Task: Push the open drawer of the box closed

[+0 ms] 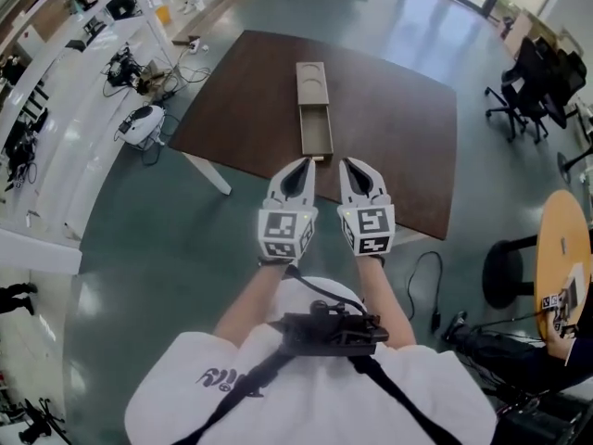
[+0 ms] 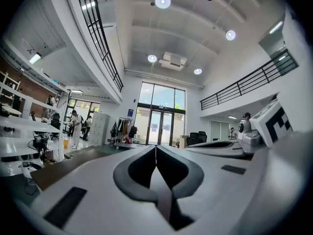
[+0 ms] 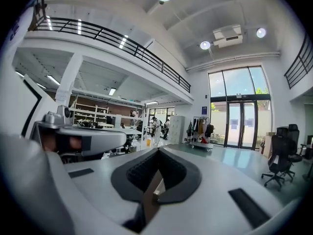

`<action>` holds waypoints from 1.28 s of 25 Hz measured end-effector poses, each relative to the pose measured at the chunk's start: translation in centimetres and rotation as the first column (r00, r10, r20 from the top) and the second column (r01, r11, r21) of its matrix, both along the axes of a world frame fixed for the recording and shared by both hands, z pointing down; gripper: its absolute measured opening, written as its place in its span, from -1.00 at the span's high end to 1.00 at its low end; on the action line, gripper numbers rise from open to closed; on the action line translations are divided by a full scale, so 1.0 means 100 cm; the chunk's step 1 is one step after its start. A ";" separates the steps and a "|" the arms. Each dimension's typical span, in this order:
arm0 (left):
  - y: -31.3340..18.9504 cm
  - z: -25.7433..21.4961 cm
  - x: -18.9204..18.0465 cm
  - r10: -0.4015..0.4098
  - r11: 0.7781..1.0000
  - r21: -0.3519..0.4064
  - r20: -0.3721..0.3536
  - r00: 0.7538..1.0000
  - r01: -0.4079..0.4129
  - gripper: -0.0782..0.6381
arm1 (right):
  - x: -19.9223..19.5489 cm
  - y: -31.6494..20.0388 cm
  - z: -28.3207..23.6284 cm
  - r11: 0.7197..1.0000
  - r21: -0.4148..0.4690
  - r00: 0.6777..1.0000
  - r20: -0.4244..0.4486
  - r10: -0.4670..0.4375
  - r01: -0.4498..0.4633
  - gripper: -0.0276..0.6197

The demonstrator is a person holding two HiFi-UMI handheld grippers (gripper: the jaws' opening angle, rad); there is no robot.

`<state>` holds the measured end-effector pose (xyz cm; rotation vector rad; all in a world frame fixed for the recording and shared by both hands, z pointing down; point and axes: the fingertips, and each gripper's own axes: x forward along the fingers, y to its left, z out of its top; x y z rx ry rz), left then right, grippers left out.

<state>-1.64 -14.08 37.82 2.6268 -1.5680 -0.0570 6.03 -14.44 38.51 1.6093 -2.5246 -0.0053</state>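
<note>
While hovering side by side over the near part of the brown table (image 1: 398, 109), pointing the left gripper (image 1: 306, 163) and the right gripper (image 1: 346, 163) forward, each with jaws pressed tip to tip, gripping nothing. Reaching just beside the near end of the drawer (image 1: 316, 135). Seeing that drawer sticking out of the wooden box (image 1: 312, 80) toward the person, mid-table, showing bare wood inside.

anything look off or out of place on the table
Only the drawer: it stands pulled far out of the wooden box on the brown table, toward the person. Nothing looks spilled, tipped or broken.
</note>
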 end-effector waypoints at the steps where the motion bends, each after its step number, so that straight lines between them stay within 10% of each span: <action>1: -0.014 -0.001 -0.003 0.007 1.000 0.005 0.000 1.000 -0.007 0.76 | -0.003 -0.014 0.002 1.000 -0.004 1.000 0.000 0.009 -0.009 0.93; 16: -0.130 0.081 -0.017 0.099 0.984 -0.151 0.041 0.994 -0.092 0.76 | 0.004 -0.112 0.121 0.962 -0.230 0.989 -0.033 0.141 -0.145 0.93; 32: -0.172 0.180 -0.007 0.107 0.937 -0.340 0.062 0.992 -0.079 0.76 | -0.001 -0.131 0.268 0.828 -0.547 0.985 0.029 0.168 -0.125 0.92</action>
